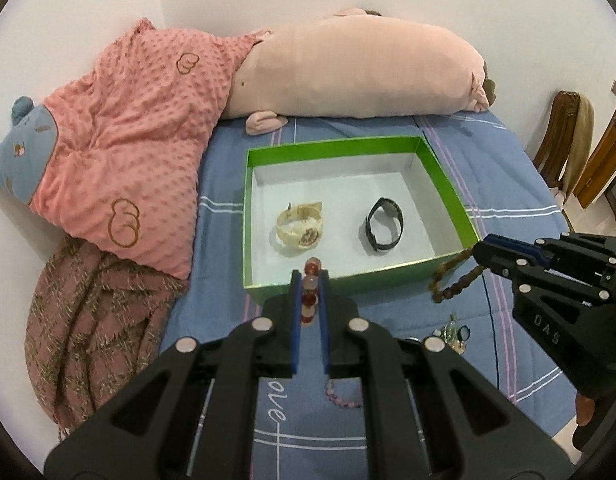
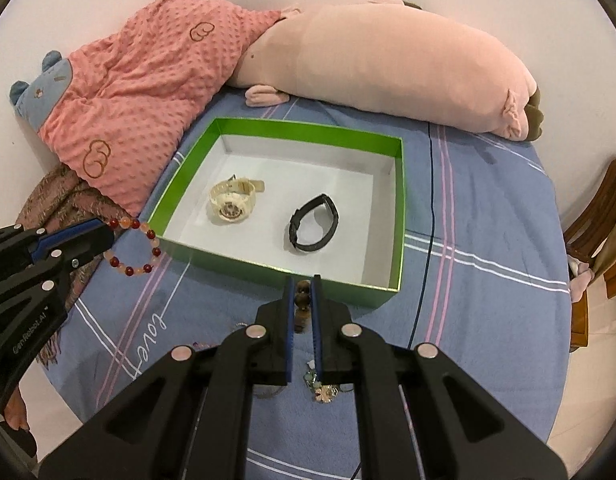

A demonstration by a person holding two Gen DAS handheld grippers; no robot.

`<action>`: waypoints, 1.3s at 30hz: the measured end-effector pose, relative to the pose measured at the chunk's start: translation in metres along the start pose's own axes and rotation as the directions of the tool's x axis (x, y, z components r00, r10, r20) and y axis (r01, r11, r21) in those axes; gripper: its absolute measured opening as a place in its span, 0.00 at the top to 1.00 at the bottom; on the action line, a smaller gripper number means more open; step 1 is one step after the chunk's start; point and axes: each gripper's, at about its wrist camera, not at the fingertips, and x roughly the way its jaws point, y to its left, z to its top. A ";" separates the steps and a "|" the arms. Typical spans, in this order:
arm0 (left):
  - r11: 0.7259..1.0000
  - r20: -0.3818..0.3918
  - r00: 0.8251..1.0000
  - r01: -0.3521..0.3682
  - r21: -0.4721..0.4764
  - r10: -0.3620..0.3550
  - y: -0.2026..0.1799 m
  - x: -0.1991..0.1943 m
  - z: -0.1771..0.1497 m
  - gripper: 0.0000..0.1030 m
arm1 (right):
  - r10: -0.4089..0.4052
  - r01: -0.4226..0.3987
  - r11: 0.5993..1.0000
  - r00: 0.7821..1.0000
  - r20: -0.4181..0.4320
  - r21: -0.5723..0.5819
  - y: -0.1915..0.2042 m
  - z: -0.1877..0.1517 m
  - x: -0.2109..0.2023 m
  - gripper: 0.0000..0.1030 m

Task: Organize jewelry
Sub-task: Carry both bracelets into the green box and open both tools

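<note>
A green box with a white floor lies on the blue bedspread. Inside it are a cream watch and a black band. My left gripper is shut on a red and pink bead bracelet, held above the bed just short of the box's near wall. My right gripper is shut on a brown bead bracelet, hanging at the box's near right corner.
A small heap of other jewelry and a purple bead strand lie on the bedspread under the grippers. A pink dotted pillow, a long peach plush and a brown shawl border the box. A wooden chair stands right.
</note>
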 end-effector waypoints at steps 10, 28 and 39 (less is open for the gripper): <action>1.000 0.043 0.999 0.004 0.009 -0.004 -0.004 -0.009 0.020 0.92 | -0.004 0.004 1.000 0.999 0.047 -0.002 0.002 0.018 -0.011 0.93; 1.000 0.083 0.996 0.009 0.009 -0.010 0.001 -0.005 0.062 0.92 | -0.026 0.025 1.000 0.992 0.120 0.005 -0.012 0.066 -0.018 0.93; 0.999 0.001 0.999 0.033 -0.017 -0.033 0.010 0.043 0.073 0.92 | -0.007 0.007 0.999 1.000 0.012 0.035 -0.019 0.076 0.042 0.93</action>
